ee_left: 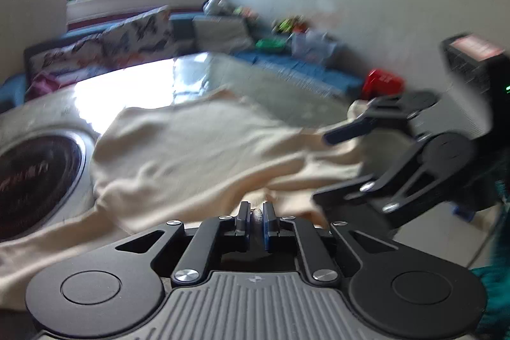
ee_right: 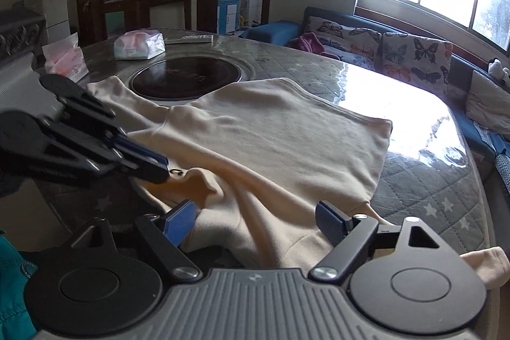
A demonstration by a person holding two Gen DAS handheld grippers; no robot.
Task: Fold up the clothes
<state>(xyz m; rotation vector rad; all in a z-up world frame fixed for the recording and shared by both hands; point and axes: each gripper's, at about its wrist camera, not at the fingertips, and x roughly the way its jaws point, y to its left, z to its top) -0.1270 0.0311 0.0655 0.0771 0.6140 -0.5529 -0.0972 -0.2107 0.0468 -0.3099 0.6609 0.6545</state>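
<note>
On the round quilt-patterned table [ee_right: 430, 180] under a glossy clear cover, a cream long-sleeved knit garment [ee_right: 271, 133] lies mostly flat, its body spread toward twelve o'clock and its near edge bunched at the table's rim at six o'clock. One sleeve runs off toward ten o'clock, past the dark round hotplate inset [ee_right: 188, 78] at the table's centre.

Seen from its own wrist view, the left gripper [ee_left: 257, 217] has its jaws drawn narrow, pinching a small fold of the cream fabric's near edge; a little metal fitting sits between them, though blur hides what it is. From the right wrist view the same tool [ee_right: 153, 164] comes in from nine o'clock, tips on the crumpled hem.

The right gripper [ee_right: 255, 219] stands wide, blue pads either side of the loose fabric at six o'clock, gripping nothing. That pose suits taking a second hold, so the edge can be lifted evenly.

Two tissue packs [ee_right: 140, 45] sit well apart at eleven o'clock.
</note>
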